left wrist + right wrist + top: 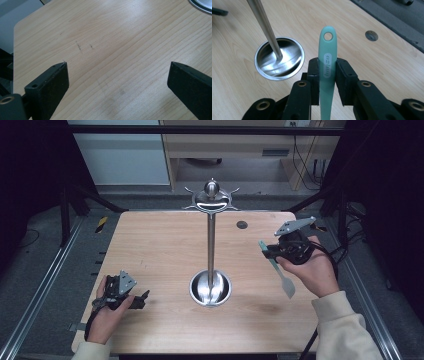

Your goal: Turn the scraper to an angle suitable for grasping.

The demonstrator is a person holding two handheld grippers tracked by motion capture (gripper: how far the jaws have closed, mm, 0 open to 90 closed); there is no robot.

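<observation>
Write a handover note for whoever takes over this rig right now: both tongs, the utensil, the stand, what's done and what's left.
Right tongs: shut on the teal spatula by its handle, hanging hole free, held above the table.
Left tongs: open, holding nothing, low over bare wood.
Metal stand: mid-table, hooks on top bare.
Done: spatula picked up.
Left, probably: hang it on a hook by its hole.

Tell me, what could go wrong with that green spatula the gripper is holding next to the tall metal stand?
The right gripper pinches the mint-green spatula only on its thin handle, so it might twist or slip out. The hanging hole is small and the hooks sit high on the metal stand, so a hook could be missed. A bump against the slim pole might rock or tip the stand.
</observation>
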